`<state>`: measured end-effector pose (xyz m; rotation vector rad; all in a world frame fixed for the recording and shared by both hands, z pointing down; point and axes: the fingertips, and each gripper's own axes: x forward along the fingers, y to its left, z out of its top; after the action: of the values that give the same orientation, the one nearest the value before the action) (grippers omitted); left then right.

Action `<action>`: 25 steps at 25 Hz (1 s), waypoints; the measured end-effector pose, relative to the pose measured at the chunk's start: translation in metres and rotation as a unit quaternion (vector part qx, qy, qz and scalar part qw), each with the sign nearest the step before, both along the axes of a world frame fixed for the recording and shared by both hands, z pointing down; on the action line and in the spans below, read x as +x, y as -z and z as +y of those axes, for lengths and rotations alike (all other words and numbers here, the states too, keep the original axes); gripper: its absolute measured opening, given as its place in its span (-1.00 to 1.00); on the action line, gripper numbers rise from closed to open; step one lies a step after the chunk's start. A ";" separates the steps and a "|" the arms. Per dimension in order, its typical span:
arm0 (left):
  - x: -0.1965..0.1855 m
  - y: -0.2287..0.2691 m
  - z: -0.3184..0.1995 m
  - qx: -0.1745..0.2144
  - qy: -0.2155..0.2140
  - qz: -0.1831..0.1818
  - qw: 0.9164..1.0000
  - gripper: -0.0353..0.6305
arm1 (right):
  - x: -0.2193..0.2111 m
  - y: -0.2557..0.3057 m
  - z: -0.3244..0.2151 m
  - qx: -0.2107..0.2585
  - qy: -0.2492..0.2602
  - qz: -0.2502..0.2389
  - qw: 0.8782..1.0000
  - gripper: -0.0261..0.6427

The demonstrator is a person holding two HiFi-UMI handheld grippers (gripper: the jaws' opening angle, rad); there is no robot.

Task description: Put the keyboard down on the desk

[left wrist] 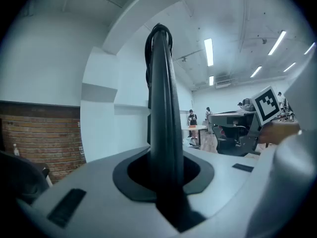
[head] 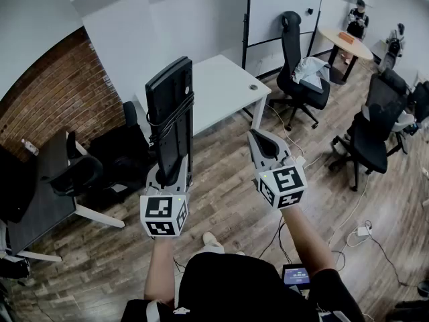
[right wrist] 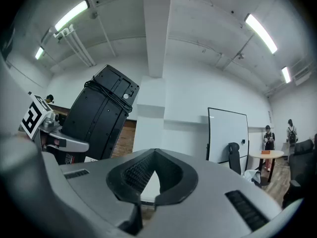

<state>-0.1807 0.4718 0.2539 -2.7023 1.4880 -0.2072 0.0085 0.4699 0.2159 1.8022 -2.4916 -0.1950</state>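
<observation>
The fingers [left wrist: 94,187] of the left gripper [head: 170,168] pinch the near short end of the keyboard [head: 170,106], and their dark pads press on both of its flat faces. The fingers [right wrist: 126,175] of the right gripper [head: 263,141] are pressed together with nothing between them. This gripper hangs just beside the left one, on its right, and does not touch the keyboard. The keyboard is in the air, not on any surface. It stands on its edge, and its long axis runs straight away from the left fingers, forward from the person. A black cable [head: 175,117] is wound around its body. Beyond its far end lies the white desk [head: 224,86], which is ahead and a little to the right. Whether the far end is already above the desk top cannot be told. Only the left hand carries the load, so probably this hand must reach forward and roll the keyboard flat before it lowers it. Farther away stand an office chair [head: 298,72] and a whiteboard [head: 281,5].
</observation>
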 end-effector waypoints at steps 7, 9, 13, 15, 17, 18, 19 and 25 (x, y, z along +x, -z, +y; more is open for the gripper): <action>0.010 -0.004 0.003 -0.005 -0.004 0.001 1.000 -0.63 | 0.008 -0.004 0.008 0.002 -0.003 -0.005 1.000 -0.80; 0.015 -0.005 0.007 -0.005 -0.004 0.001 1.000 -0.63 | 0.012 -0.007 0.012 -0.001 0.000 -0.003 1.000 -0.80; 0.023 -0.009 0.013 -0.008 -0.003 0.002 1.000 -0.63 | 0.020 -0.014 0.017 -0.008 0.005 -0.006 1.000 -0.80; 0.025 -0.012 0.012 -0.010 -0.002 0.002 1.000 -0.63 | 0.022 -0.017 0.015 -0.011 0.007 -0.007 1.000 -0.80; 0.027 -0.015 0.009 -0.012 0.000 0.001 1.000 -0.63 | 0.024 -0.021 0.011 -0.014 0.008 -0.010 1.000 -0.80; 0.028 -0.017 0.007 -0.014 0.002 0.001 1.000 -0.63 | 0.025 -0.022 0.009 -0.015 0.009 -0.011 1.000 -0.80; 0.028 -0.019 0.005 -0.016 0.003 0.001 1.000 -0.63 | 0.026 -0.024 0.007 -0.016 0.010 -0.011 1.000 -0.80; 0.019 -0.024 -0.032 -0.020 0.006 -0.001 1.000 -0.63 | 0.014 -0.027 -0.034 -0.022 0.016 -0.010 1.000 -0.80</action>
<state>-0.1621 0.4397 0.2776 -2.7225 1.5173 -0.2417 0.0223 0.4357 0.2434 1.7576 -2.5195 -0.1230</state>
